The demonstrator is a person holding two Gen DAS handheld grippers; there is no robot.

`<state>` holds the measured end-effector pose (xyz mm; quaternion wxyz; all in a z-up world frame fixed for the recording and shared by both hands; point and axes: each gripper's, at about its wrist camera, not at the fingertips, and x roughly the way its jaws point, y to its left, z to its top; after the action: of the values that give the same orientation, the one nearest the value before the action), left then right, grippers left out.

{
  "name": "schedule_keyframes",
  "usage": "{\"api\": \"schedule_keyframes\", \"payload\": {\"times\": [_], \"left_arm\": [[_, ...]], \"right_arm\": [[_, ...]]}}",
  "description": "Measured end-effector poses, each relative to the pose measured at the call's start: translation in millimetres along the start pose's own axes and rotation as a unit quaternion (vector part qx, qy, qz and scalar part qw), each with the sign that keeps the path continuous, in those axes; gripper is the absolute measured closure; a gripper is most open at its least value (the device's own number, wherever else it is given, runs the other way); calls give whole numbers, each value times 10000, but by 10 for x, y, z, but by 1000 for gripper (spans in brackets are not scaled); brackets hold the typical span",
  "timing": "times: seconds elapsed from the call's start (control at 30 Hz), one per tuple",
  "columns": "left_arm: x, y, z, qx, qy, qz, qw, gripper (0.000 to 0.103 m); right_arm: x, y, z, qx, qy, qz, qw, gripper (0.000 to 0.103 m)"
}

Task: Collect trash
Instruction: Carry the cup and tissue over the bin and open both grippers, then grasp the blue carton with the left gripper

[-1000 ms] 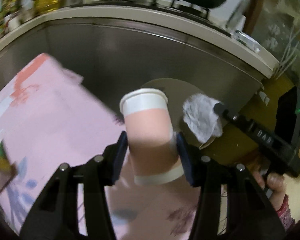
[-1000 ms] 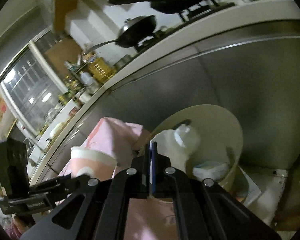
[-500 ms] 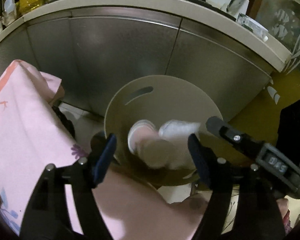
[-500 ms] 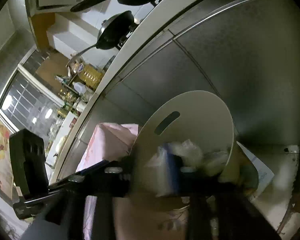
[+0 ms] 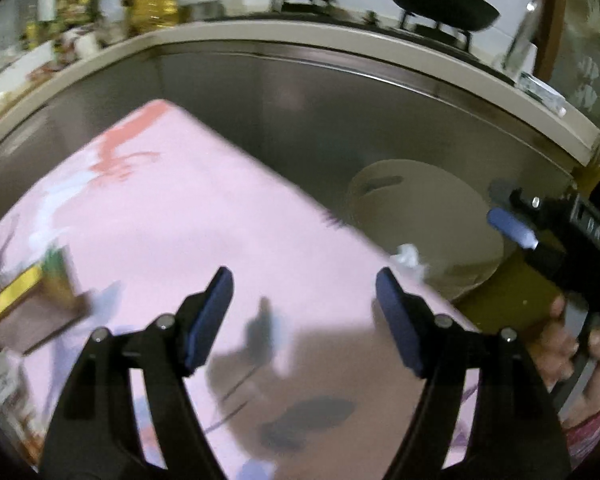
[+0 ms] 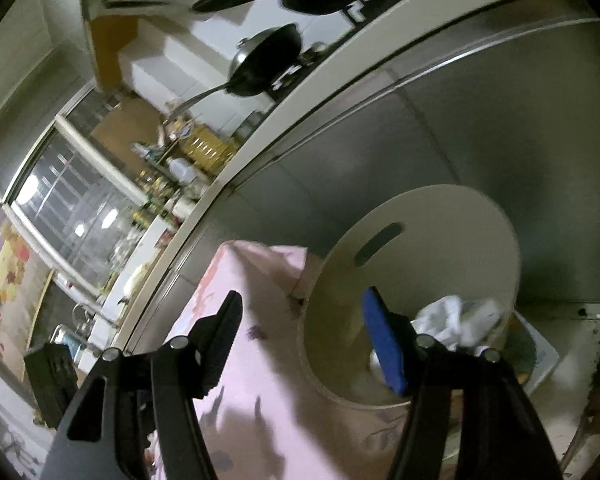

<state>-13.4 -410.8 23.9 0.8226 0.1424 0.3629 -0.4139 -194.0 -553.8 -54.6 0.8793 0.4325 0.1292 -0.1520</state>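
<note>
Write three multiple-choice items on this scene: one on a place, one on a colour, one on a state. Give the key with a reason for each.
1. Where is the crumpled white paper?
A. On the pink cloth
B. Inside the round bin
C. On the counter

2. What colour is the cloth on the table?
A. Pink
B. Green
C. Black

3. How does the left gripper stand?
A. Shut on a cup
B. Shut on paper
C. Open, holding nothing

Key:
1. B: in the right wrist view the paper lies within the wall of the bin.
2. A: the cloth shows pink in both views.
3. C: its blue pads stand apart with only cloth seen between them.
</note>
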Motion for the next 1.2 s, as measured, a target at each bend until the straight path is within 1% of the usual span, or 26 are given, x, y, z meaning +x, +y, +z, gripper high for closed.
{"api": "schedule_keyframes", "payload": {"times": [0.1,0.23,0.33,0.37,0.47,0.53,0.57,0.6,0.63,0.67,0.7,0.77,0.8,0.83,0.87,0.93,0.97,1.03,1.07,1.1,1.13,1.17,1.2], "left_arm": [[-264,204,-173,-142,-135,200,9996,32],[-699,564,-524,-389,-318,471,9976,32],[-1033,916,-831,-732,-395,618,9946,32],[-1122,1013,-919,-825,-407,652,9936,32],[-1438,1379,-1257,-1213,-466,934,9871,32],[-1625,1665,-1485,-1570,-483,1185,9793,32],[-1699,1801,-1589,-1752,-484,1282,9749,32],[-1763,1937,-1690,-1943,-484,1356,9703,32],[-1836,2099,-1812,-2193,-480,1417,9641,32],[-1883,2215,-1905,-2358,-468,1455,9597,32],[-1931,2333,-2013,-2546,-445,1522,9540,32],[-1982,2426,-2120,-2720,-410,1599,9480,32],[-2003,2458,-2164,-2782,-401,1604,9462,32],[-2028,2482,-2213,-2827,-402,1598,9450,32],[-2038,2481,-2235,-2839,-402,1600,9445,32],[-2046,2480,-2253,-2841,-394,1580,9449,32],[-2045,2484,-2251,-2840,-397,1544,9455,32],[-2025,2478,-2215,-2813,-406,1459,9476,32],[-2007,2471,-2209,-2794,-408,1431,9486,32],[-1984,2468,-2180,-2764,-407,1394,9500,30],[-1945,2447,-2129,-2730,-404,1355,9516,28],[-1900,2427,-2079,-2710,-408,1321,9526,23],[-1849,2408,-2018,-2693,-416,1267,9538,21]], "right_arm": [[38,256,-93,-249,174,143,9994,43],[87,634,-285,-561,425,357,9969,43],[166,925,-485,-788,693,500,9932,43],[199,1031,-574,-882,808,550,9913,43],[326,1407,-922,-1345,1270,718,9801,43],[426,1714,-1234,-1785,1637,861,9664,43],[484,1914,-1448,-2111,1863,953,9548,43],[511,2030,-1585,-2329,1997,1008,9464,43],[547,2187,-1765,-2610,2164,1078,9346,43],[594,2390,-2014,-3000,2380,1181,9162,43],[624,2518,-2191,-3287,2508,1239,9021,43],[680,2739,-2508,-3821,2678,1255,8755,43],[709,2843,-2678,-4101,2726,1236,8615,43],[752,2931,-2811,-4321,2759,1173,8505,43],[810,3011,-2931,-4516,2789,1096,8404,43],[899,3086,-3055,-4717,2809,974,8301,43],[931,3096,-3069,-4763,2799,948,8281,45],[999,3099,-3089,-4880,2684,732,8273,63],[1042,3068,-3047,-4773,2720,650,8331,76],[1065,2984,-2941,-4572,2748,672,8432,91],[1079,2926,-2860,-4349,2776,669,8540,96],[1100,2836,-2754,-4150,2789,607,8639,97],[1097,2748,-2639,-3931,2746,541,8759,97]]}}
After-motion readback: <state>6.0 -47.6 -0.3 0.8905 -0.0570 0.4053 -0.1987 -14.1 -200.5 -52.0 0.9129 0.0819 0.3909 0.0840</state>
